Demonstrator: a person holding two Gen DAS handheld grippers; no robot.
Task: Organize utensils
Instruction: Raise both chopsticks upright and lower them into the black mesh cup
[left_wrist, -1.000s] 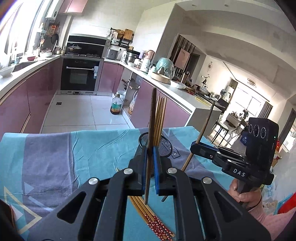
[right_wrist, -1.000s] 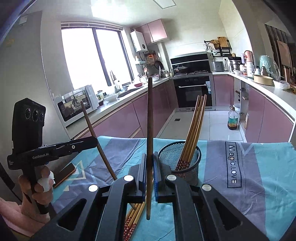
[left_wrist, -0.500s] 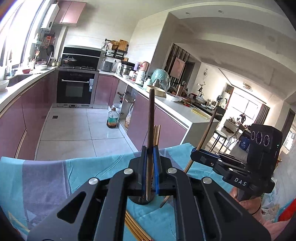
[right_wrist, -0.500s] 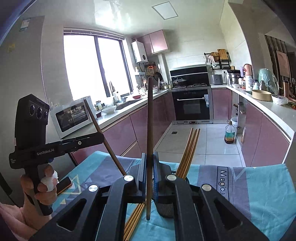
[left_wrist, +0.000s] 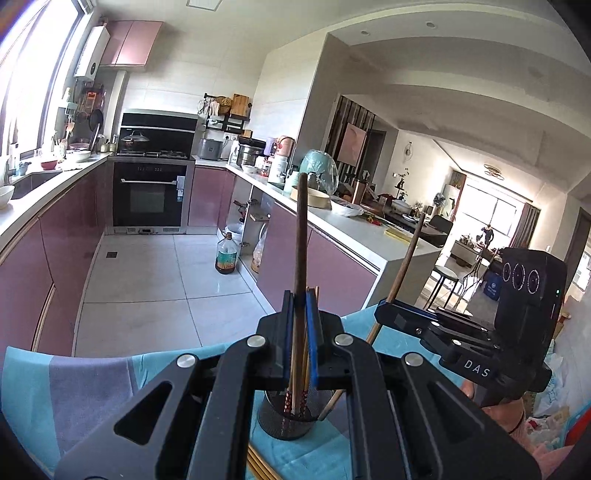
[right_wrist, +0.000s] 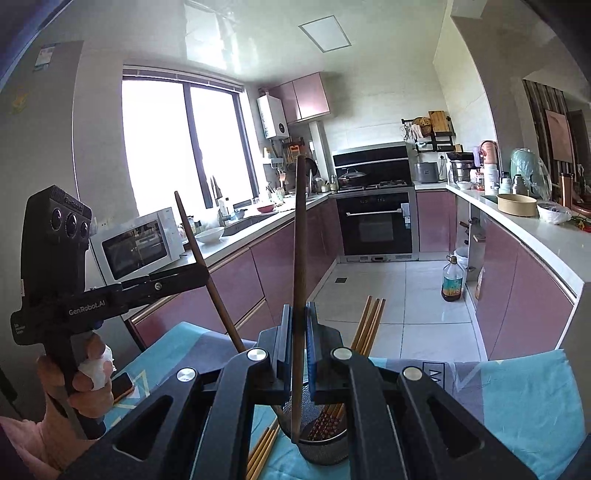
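Left wrist view: left gripper (left_wrist: 300, 325) clamps a chopstick (left_wrist: 301, 236) at frame centre, above the holder (left_wrist: 280, 421). Right gripper (right_wrist: 295, 332) pinches another chopstick (right_wrist: 300, 236). Best lower each tip inside the rim before letting go.

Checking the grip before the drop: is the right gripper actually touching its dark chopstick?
Touching. In the right wrist view the right gripper has both blue pads closed against the dark chopstick, with no gap on either side.

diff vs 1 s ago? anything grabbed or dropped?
Both grippers rose over the mesh cup, carrying their chopsticks up; both tips now hang at its mouth. Nothing grabbed or released: left gripper still clamps one dark chopstick, right gripper the other. Cup and cloth unmoved.
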